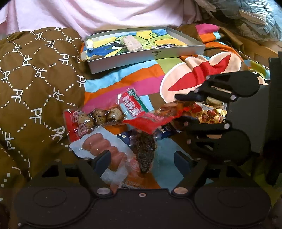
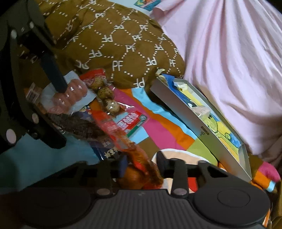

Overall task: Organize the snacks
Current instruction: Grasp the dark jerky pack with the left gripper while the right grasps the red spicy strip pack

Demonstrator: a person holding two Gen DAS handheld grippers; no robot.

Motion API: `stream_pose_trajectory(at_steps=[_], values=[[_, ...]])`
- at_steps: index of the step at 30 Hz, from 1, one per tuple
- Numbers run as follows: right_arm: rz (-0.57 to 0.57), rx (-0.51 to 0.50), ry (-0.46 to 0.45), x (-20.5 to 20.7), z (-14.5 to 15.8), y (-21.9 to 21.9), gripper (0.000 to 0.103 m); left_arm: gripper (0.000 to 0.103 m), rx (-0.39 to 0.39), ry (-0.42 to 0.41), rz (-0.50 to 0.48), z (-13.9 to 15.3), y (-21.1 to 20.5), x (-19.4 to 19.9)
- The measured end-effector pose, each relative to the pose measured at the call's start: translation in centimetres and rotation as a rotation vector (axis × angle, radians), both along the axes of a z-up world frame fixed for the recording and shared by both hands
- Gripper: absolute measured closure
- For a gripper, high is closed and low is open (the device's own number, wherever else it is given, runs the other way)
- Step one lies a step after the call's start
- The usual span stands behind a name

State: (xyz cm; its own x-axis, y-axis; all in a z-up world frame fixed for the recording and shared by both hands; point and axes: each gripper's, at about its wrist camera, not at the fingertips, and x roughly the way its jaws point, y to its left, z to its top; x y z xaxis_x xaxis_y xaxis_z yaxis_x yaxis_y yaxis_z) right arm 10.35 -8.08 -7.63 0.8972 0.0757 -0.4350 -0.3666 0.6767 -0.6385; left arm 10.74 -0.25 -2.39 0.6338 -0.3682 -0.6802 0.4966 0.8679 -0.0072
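Snack packets lie heaped on a colourful blanket. A sausage packet [image 1: 105, 149] lies under my left gripper's left finger [image 1: 104, 162]. Beside it are a quail egg packet [image 1: 100, 116], a dark dried snack [image 1: 144, 149] and a red packet [image 1: 155, 119]. My left gripper [image 1: 141, 163] is open, with its jaws wide over the pile. My right gripper [image 1: 181, 109] comes in from the right, its jaws around the end of the red packet [image 2: 139, 158]. In the right wrist view my right gripper [image 2: 142, 163] has the packet between its fingers. A grey box lid [image 1: 146, 58] at the back holds one pale bar [image 1: 132, 43].
A brown quilt with PF print [image 1: 35, 79] rises on the left. Pink cloth [image 1: 88, 14] lies behind the box lid [image 2: 211, 123]. More gold and red wrapped snacks [image 1: 211, 116] lie behind my right gripper. Cluttered bags are at the far right.
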Motion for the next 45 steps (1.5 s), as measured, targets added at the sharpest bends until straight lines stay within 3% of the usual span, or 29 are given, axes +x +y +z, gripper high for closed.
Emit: stream_pose_trajectory(at_steps=[12, 16, 23, 25, 28, 32, 36, 45], values=[[-0.069, 0.083, -0.123, -1.7, 2.0, -1.6, 0.088, 0.027, 0.001, -0.027, -0.018, 0.1, -0.1, 0.0], [-0.104, 0.127, -0.149, -3.0, 3.0, -2.6, 0.088, 0.026, 0.005, -0.051, -0.059, 0.0, -0.7, 0.7], [-0.123, 0.2, -0.156, -4.3, 4.5, -3.2, 0.088, 0.027, 0.048, -0.014, -0.113, -0.6, -1.7, 2.3], [-0.121, 0.217, -0.154, -4.5, 4.9, -3.2, 0.088, 0.033, 0.089, -0.016, -0.131, -0.8, -2.1, 2.1], [-0.119, 0.248, -0.147, -4.9, 5.4, -3.1, 0.088, 0.053, 0.148, -0.033, -0.141, -1.1, -2.3, 1.7], [-0.116, 0.261, -0.147, -5.4, 5.5, -3.0, 0.088, 0.055, 0.167, -0.036, -0.151, -1.0, -2.2, 1.3], [-0.121, 0.273, -0.143, -5.7, 5.5, -3.1, 0.088, 0.057, 0.136, -0.032, -0.129, -0.8, -1.8, 1.3], [-0.138, 0.296, -0.138, -5.8, 5.5, -3.5, 0.088, 0.057, -0.021, 0.017, -0.042, 0.0, -0.4, 1.8]])
